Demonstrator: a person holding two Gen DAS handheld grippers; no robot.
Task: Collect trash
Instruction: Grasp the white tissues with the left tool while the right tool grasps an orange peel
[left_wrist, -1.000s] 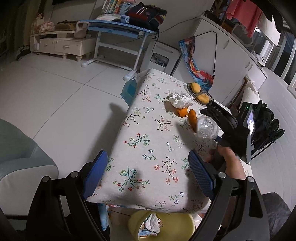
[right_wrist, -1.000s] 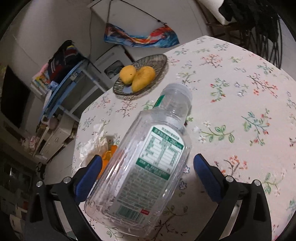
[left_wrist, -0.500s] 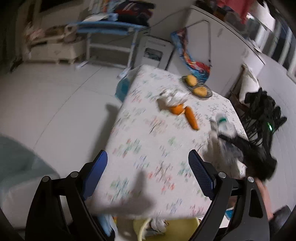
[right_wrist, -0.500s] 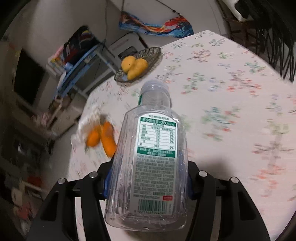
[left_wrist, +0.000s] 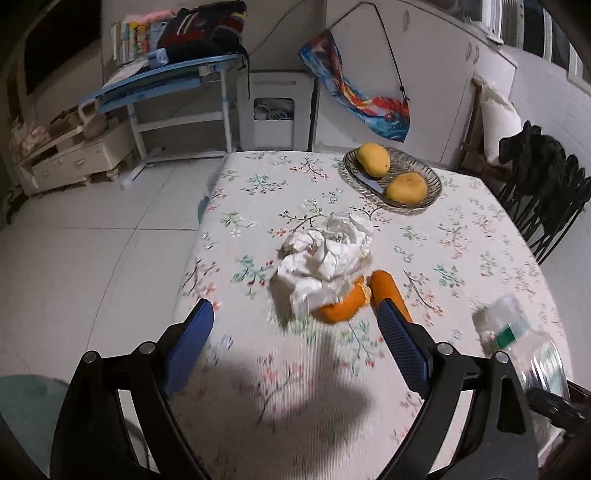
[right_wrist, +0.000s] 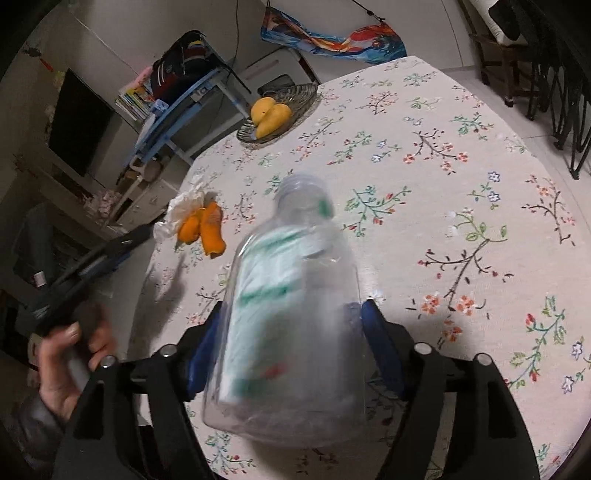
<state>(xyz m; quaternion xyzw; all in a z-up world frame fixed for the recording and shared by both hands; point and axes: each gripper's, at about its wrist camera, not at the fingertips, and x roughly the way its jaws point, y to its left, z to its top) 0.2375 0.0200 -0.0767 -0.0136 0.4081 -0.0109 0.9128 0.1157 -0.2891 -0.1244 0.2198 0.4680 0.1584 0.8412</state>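
A crumpled white tissue (left_wrist: 325, 254) lies on the floral tablecloth, over two orange peels (left_wrist: 340, 306). My left gripper (left_wrist: 295, 332) hangs open just short of them, with nothing between its fingers. A clear plastic bottle (right_wrist: 291, 314) with a green label sits between the blue pads of my right gripper (right_wrist: 291, 343). The jaws are opening, but the pads still touch the bottle's sides. The bottle looks blurred and tilted, neck pointing away. In the left wrist view the bottle (left_wrist: 524, 350) shows at the right edge. The tissue (right_wrist: 184, 206) and peels (right_wrist: 201, 229) also show in the right wrist view.
A wire dish (left_wrist: 424, 199) with two mangoes stands at the table's far side. A dark chair (left_wrist: 543, 199) stands on the right, a blue desk (left_wrist: 162, 81) and white cabinet beyond. A hand (right_wrist: 70, 354) holds the left gripper by the table's left edge.
My left gripper swung in over the table toward the tissue and peels. My right gripper closed on the bottle, and the bottle has since tipped and blurred.
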